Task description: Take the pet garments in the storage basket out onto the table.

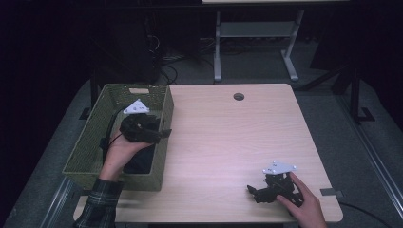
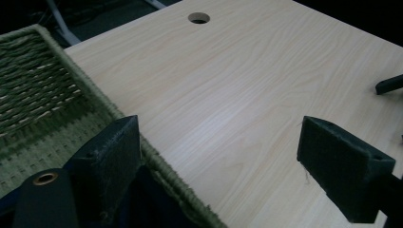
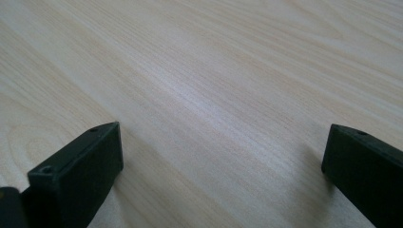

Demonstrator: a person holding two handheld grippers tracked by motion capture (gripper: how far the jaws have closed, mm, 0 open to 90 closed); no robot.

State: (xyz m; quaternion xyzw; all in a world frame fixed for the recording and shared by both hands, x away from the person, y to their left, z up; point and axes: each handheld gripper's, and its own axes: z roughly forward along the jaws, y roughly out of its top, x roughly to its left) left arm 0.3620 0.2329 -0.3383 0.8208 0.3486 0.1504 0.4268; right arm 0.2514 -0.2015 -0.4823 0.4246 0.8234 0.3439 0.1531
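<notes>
Left tongs point(image 1: 164, 133) hang over right rim of green woven basket point(image 1: 90, 142), jaws spread wide, nothing between them; one jaw inside basket wall, other over bare worktop point(image 1: 228, 142). Dark item point(image 1: 140, 161) lies in basket under left hand point(image 1: 119, 152); cannot tell what it is. Right tongs point(image 1: 252, 191) well right of basket, near worktop's front edge, low over wood, jaws spread, empty.

Olive-green woven basket point(image 1: 95, 142), pale wood-grain table point(image 1: 228, 137), black tools (grey plates on top), plaid sleeve point(image 1: 97, 209)
</notes>
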